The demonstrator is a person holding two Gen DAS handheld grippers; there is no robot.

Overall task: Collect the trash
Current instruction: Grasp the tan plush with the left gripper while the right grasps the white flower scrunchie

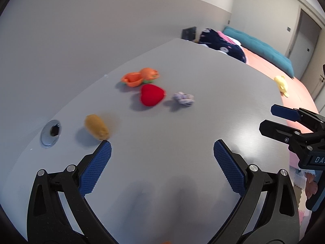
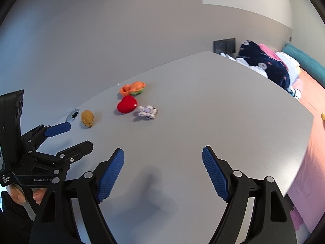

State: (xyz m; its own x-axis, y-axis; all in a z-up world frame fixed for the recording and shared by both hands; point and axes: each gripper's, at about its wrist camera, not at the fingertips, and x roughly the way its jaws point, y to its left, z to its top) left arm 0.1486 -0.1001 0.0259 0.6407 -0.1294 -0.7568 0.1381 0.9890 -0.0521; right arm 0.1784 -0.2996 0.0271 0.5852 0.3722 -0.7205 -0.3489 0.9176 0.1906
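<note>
On the grey table [image 1: 182, 142] [image 2: 203, 122] lie a crumpled lilac-and-white wad [image 1: 184, 99] [image 2: 147, 112], a red plush heart [image 1: 152, 95] [image 2: 127, 105], an orange plastic toy [image 1: 140, 76] [image 2: 133, 88] and a small tan plush mouse [image 1: 96, 126] [image 2: 87, 118]. My left gripper [image 1: 162, 150] [image 2: 79, 136] hangs open above the near part of the table, its left fingertip just short of the mouse. My right gripper [image 2: 163, 158] [image 1: 268, 118] is open too, over bare table nearer than the wad. Neither holds anything.
A round metal cable grommet [image 1: 50, 133] [image 2: 72, 115] is set into the table's left edge beside the mouse. A yellow toy [image 1: 281, 85] lies past the table's right edge. Behind are a grey wall, a heap of dark clothes [image 1: 221, 44] [image 2: 264, 65] and a bed with pink cover.
</note>
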